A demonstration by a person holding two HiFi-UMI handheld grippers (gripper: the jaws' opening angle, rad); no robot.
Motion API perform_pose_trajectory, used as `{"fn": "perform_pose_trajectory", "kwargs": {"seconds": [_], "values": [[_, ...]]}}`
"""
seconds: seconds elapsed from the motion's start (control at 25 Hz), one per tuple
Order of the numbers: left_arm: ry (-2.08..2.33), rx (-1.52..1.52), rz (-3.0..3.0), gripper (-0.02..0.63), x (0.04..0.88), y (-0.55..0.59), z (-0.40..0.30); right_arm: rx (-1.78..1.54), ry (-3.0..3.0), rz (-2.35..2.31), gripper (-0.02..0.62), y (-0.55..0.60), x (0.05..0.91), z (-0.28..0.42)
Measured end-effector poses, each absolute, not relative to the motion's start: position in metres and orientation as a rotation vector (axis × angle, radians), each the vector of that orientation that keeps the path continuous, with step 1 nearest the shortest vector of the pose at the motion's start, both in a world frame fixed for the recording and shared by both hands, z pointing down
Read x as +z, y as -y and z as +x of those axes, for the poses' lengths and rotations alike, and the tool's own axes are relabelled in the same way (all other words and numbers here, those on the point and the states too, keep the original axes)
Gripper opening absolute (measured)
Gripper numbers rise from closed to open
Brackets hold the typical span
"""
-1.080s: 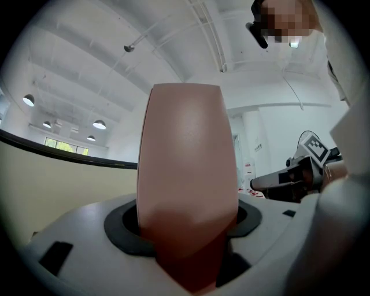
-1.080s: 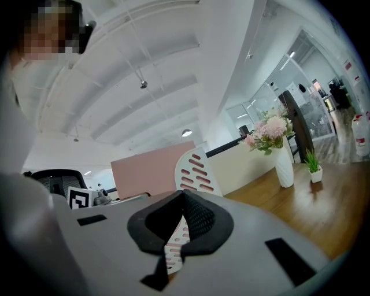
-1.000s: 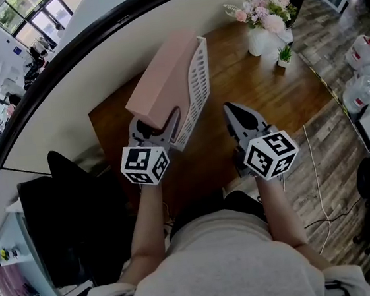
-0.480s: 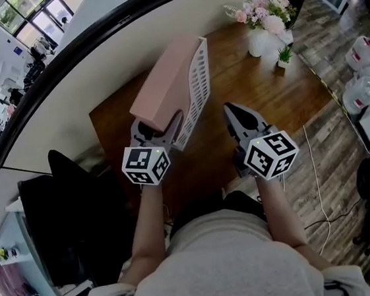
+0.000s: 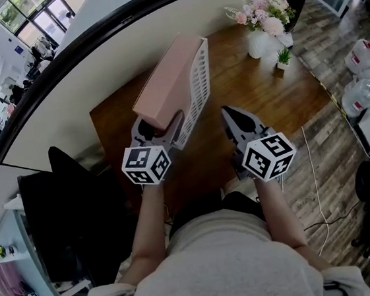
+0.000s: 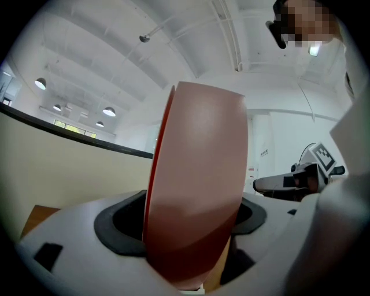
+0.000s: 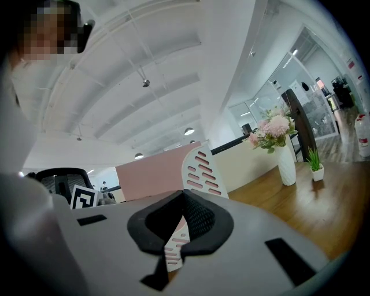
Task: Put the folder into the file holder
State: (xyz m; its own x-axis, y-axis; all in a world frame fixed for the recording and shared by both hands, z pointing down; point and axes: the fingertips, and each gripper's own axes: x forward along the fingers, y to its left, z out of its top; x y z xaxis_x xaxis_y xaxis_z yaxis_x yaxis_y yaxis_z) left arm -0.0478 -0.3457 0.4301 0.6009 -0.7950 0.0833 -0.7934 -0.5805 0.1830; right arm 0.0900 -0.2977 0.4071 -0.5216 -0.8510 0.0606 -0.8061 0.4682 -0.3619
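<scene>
Left gripper (image 5: 159,124) level, jaws opening round folder (image 5: 169,79)

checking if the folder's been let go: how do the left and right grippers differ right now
The left gripper's fingers stand apart and have just been opening, with the pink folder between them; the right gripper's fingers are together, holding nothing. The left gripper is at the open front of the white file holder, where the folder stands; the right gripper hangs beside the holder, clear of it. Both point forward, side by side.
</scene>
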Motion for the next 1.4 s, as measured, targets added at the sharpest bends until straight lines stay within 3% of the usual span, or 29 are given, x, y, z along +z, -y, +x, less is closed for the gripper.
{"fn": "perform_pose_trajectory", "kwargs": {"seconds": [0.6,1.4], "values": [[1.388,-0.074,2.498,0.386,0.428,0.318,-0.064,-0.515,-2.588,-1.444,0.009,0.287,0.403,0.088],[1.424,-0.028,2.544,0.142,0.427,0.284,-0.068,-0.582,-2.625,-1.436,0.009,0.264,0.424,0.088]]}}
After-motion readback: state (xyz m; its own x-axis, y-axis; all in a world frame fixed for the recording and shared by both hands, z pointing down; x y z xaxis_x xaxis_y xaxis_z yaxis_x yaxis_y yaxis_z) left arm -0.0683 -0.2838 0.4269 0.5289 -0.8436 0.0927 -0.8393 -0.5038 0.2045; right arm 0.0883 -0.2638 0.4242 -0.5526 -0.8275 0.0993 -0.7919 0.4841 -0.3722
